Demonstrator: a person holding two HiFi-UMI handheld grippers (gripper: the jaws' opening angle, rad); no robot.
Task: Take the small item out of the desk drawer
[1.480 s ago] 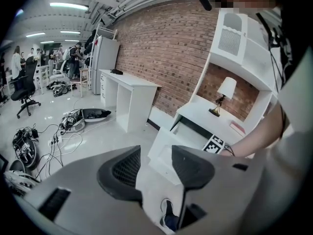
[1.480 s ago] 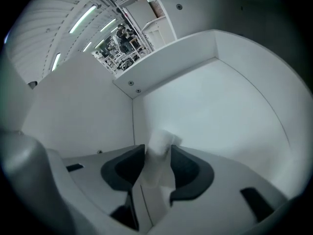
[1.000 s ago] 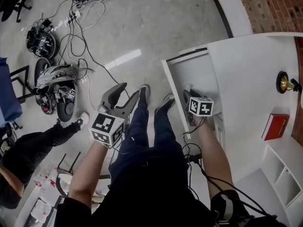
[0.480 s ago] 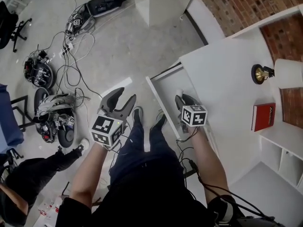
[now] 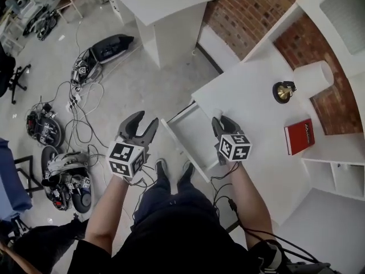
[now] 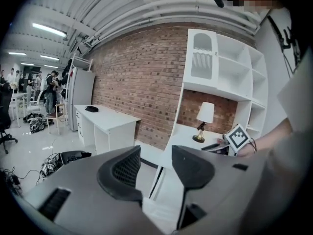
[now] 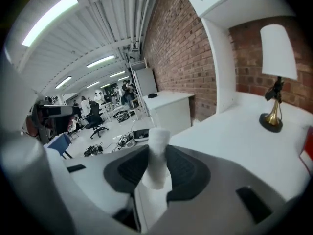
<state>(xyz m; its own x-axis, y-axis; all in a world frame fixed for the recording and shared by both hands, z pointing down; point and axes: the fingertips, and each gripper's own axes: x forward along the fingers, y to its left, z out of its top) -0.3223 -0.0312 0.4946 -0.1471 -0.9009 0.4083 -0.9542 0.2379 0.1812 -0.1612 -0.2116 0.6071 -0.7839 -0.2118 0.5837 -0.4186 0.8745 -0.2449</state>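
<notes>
The right gripper (image 7: 155,153) held the small white item (image 7: 155,160) pinched about its middle between ribbed pads, above the near edge of the desk (image 5: 256,101), just right of the open drawer (image 5: 183,135). The item looked light and soft, perhaps crushable, so a gentle mid-body pinch suited it. The drawer's visible floor showed nothing else. The left gripper (image 6: 154,166) hung left of the drawer, jaws apart and empty.

- We hold our grey two-jaw left gripper (image 6: 155,156) with its ribbed jaws apart and nothing between them.
- Beyond the gap lies the open white desk drawer (image 6: 165,186).
- A white-shaded brass lamp (image 6: 203,120) stands before the red brick wall (image 6: 142,77).
</notes>
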